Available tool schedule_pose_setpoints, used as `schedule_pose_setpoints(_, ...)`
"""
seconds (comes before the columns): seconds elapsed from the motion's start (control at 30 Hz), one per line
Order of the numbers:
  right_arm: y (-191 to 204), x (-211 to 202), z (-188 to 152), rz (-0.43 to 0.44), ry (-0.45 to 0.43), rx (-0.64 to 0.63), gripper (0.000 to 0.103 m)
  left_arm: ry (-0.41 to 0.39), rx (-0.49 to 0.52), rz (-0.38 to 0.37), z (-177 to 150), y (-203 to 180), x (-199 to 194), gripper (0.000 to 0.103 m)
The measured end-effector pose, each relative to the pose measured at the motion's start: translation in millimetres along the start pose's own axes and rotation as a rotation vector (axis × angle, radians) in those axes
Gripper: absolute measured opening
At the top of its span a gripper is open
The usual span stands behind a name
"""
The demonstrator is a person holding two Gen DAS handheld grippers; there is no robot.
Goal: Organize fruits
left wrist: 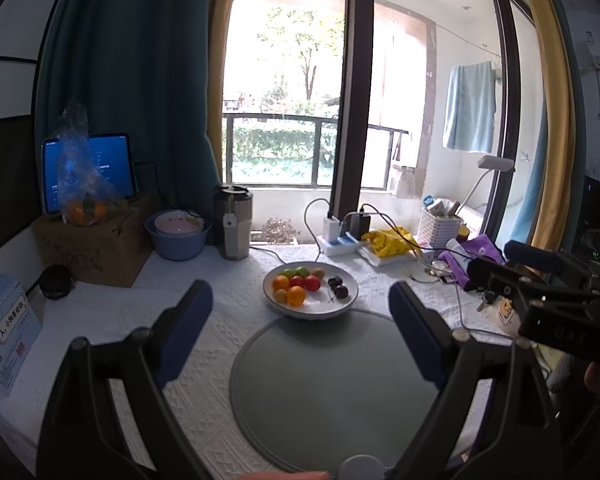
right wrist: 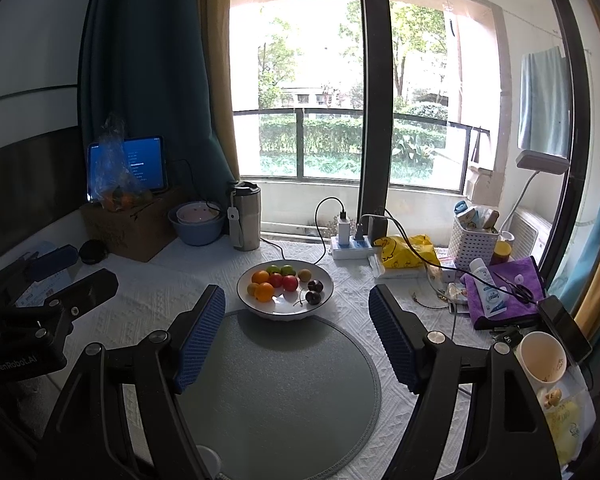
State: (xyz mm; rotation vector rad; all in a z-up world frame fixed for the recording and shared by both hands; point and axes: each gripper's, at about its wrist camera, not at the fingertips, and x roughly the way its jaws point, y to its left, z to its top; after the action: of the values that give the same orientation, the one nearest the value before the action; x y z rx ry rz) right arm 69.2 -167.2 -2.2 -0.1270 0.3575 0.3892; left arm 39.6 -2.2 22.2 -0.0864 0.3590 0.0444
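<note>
Window-side bench [right wrist: 148, 300] under a white textured cloth, balcony and hedge beyond the glass. White bowl [right wrist: 324, 298] sits mid-bench, at the far edge of a round grey placemat [right wrist: 276, 392]. Inside it: oranges [right wrist: 264, 291] at near left, red fruits [right wrist: 290, 282] centre, green fruits [right wrist: 287, 269] at far side, dark plums [right wrist: 313, 298] to the right, sorted by colour. Bagged oranges [right wrist: 120, 199] rest on a cardboard box [right wrist: 132, 232], far left. Left hand-held gripper [left wrist: 300, 312] and right hand-held gripper [right wrist: 298, 316] both spread wide, holding nothing, hovering over the placemat. Step unclear: fits either fruit awaiting sorting out of the bowl or fruit gathered in.
</note>
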Motion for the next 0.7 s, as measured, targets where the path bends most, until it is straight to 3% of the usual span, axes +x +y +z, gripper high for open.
schedule_pose_setpoints(0.7,-2.2,0.6,-1.0,-0.001,0.000,0.001,0.077,-0.008,0.003,-0.004,-1.3,-0.5,-1.4,0.091)
